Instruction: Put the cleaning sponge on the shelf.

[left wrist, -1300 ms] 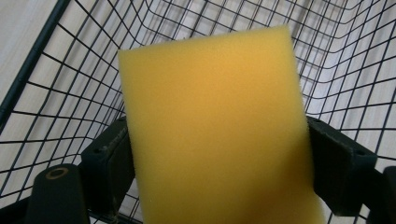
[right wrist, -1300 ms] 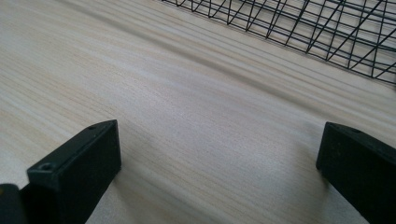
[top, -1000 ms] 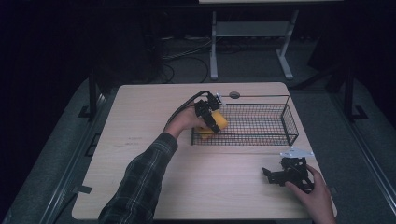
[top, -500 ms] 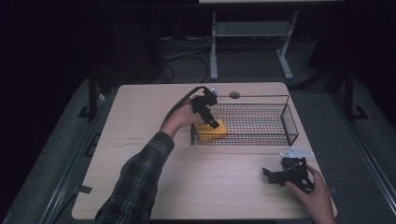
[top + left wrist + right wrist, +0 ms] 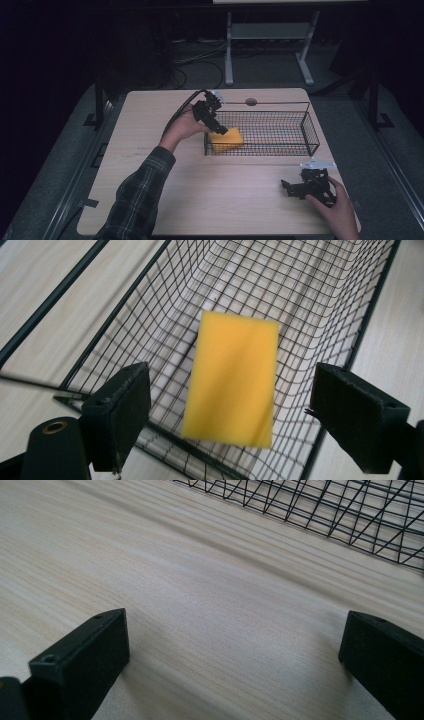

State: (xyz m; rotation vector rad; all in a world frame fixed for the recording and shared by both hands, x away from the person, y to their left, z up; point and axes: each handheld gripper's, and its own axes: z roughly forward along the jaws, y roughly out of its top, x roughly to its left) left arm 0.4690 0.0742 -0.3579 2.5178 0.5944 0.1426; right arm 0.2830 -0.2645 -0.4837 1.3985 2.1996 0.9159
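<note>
The flat yellow rectangular sponge (image 5: 232,380) lies in the black wire mesh basket (image 5: 310,135), at its 9 o'clock end, just inside the end wall. The left gripper (image 5: 218,128) hangs over that same corner with its jaws spread wide and nothing between them; in the left gripper view the sponge sits below the gap, apart from both pads. My reading is that the sponge is dropped near the end wall because that is the closest part of the basket to the reaching hand.

The basket's rim and end wall lie right under the gripper, so the safest way out looks to be up and toward 8 o'clock, over bare table. Toward 3 o'clock the basket floor is open.

The right gripper (image 5: 306,187) rests low on the pale wooden table (image 5: 150,150) at 5 o'clock, jaws also spread and holding nothing, well apart from the basket's near wall.
</note>
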